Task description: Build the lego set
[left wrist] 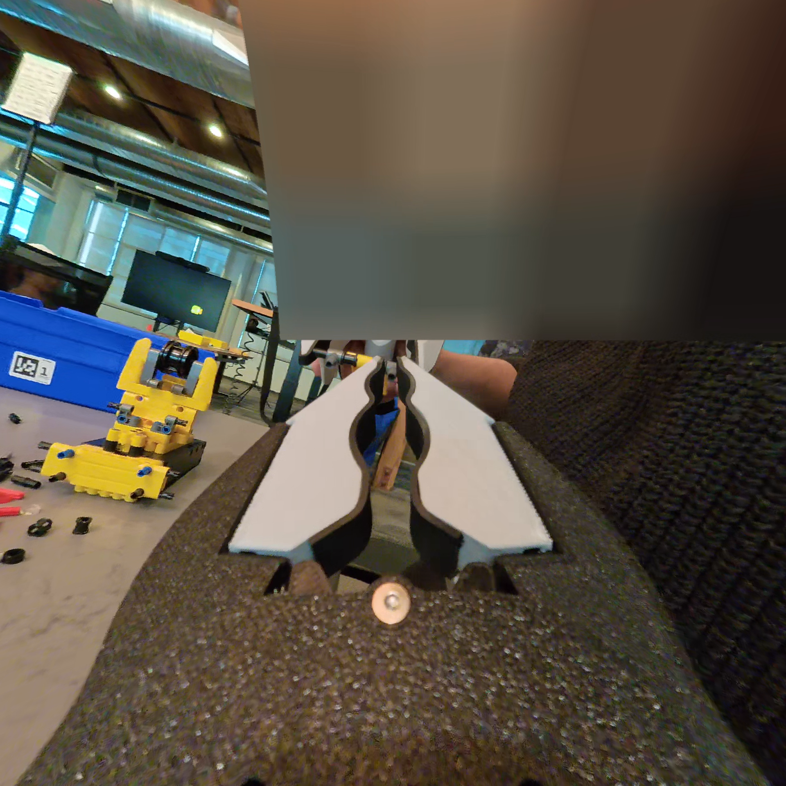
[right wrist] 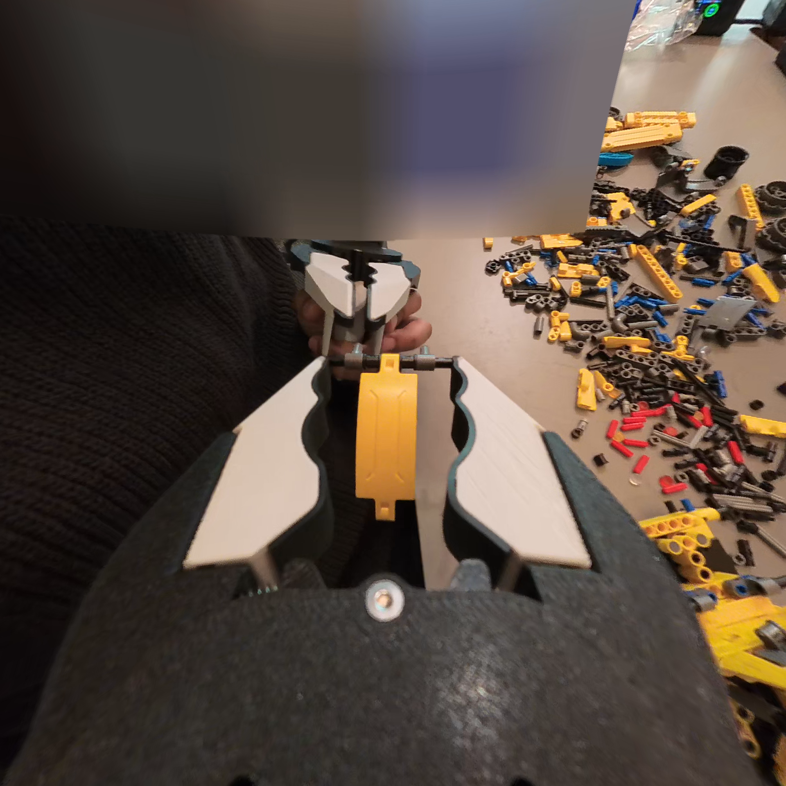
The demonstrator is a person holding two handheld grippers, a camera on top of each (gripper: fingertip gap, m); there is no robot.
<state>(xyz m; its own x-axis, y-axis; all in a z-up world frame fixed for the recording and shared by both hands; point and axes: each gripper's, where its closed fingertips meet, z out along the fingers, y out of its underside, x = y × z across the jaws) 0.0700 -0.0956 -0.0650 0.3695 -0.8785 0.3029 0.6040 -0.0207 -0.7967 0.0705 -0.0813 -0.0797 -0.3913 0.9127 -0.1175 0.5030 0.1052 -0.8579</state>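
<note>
Right tongs [right wrist: 389,361] spread wide, tips clamped on both ends of a black axle [right wrist: 397,363] carrying two grey connectors and a hanging yellow curved panel [right wrist: 386,438]; the assembly sits in mid-air above the surface [right wrist: 489,340], in front of a dark knit sweater [right wrist: 127,383]. Left tongs [left wrist: 390,370] nearly together, pinched on the axle's end from the opposite side, a small yellow bit showing at the tips. Panel and connectors already threaded on the axle. Part-built yellow model [left wrist: 140,425] stands on the surface by a blue bin [left wrist: 64,340]. Big loose parts pile [right wrist: 680,340] lies unsorted to the right, so plenty looks unbuilt.
</note>
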